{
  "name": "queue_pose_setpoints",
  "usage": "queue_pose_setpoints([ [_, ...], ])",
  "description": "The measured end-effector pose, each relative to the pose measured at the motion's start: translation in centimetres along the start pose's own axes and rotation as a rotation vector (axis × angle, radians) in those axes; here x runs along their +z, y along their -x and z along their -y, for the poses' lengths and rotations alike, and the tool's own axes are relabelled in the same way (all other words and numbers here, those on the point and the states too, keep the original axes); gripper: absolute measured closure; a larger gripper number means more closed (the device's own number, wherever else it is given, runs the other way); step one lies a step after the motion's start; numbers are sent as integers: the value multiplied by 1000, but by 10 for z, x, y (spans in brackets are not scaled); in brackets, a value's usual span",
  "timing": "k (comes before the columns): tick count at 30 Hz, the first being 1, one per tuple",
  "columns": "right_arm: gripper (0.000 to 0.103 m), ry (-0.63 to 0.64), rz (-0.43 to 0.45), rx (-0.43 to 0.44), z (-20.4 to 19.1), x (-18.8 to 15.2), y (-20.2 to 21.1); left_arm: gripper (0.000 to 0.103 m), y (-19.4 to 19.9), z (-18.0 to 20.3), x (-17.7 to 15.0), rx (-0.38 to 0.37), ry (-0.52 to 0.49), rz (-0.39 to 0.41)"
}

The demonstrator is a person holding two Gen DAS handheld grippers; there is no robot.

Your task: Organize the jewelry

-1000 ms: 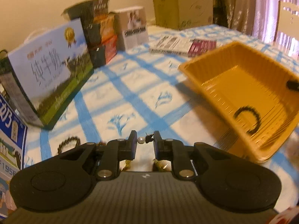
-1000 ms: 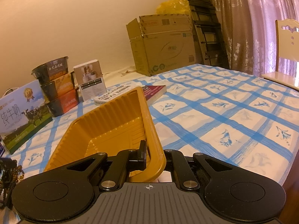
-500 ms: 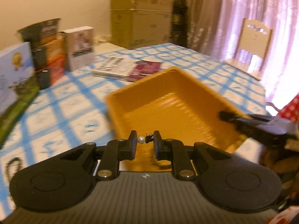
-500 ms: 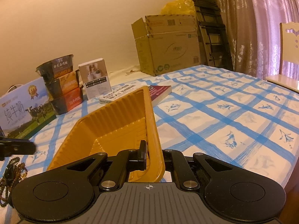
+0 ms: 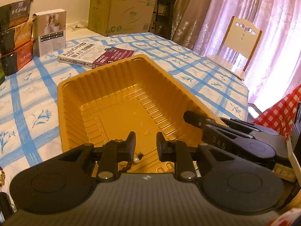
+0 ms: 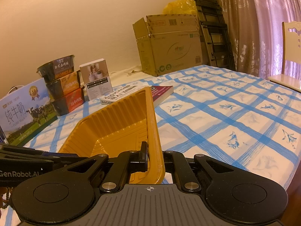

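A ribbed yellow plastic tray (image 5: 105, 86) rests on the blue-checked tablecloth. My left gripper (image 5: 145, 139) hovers over the tray's near end and its jaws are opening. A small pearl piece on a dark chain (image 5: 136, 157) sits just below the left finger, free of both pads. My right gripper (image 6: 155, 160) is shut on the tray's rim (image 6: 153, 128), tilting that side up. In the left wrist view the right gripper (image 5: 199, 121) comes in from the right onto the rim. A string of brown beads (image 6: 6, 194) shows at the lower left.
Beyond the tray lie an AutoCAD book (image 5: 90, 55), a white carton (image 5: 51, 32) and stacked food bowls (image 5: 15, 35). A milk carton (image 6: 24, 113) stands at the left. A cardboard box (image 5: 122, 9) and a chair (image 5: 242, 43) stand behind the table. A red checked cloth (image 5: 282, 109) is at the right.
My left gripper swung right from above the tablecloth to above the tray. Its jaws widened and the pearl piece slipped from between the pads. The right gripper kept its hold on the rim.
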State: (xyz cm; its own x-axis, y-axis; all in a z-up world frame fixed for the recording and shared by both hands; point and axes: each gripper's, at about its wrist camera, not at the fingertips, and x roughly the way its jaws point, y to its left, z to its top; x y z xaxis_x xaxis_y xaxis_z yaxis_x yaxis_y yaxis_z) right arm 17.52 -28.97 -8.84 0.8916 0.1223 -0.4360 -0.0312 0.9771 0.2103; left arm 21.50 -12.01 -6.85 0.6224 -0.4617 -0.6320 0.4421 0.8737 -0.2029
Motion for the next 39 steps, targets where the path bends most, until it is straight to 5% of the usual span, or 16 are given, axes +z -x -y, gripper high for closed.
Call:
queue_pose_setpoints([
  [4, 97, 11, 2, -4, 0, 0, 0, 79, 20, -13, -6, 29, 40, 31],
  [19, 97, 22, 1, -4, -1, 1, 1, 70, 111, -104, -63, 387, 139, 5],
  [39, 97, 30, 2, -7, -3, -2, 7, 70, 70, -105, -77, 404, 104, -74],
])
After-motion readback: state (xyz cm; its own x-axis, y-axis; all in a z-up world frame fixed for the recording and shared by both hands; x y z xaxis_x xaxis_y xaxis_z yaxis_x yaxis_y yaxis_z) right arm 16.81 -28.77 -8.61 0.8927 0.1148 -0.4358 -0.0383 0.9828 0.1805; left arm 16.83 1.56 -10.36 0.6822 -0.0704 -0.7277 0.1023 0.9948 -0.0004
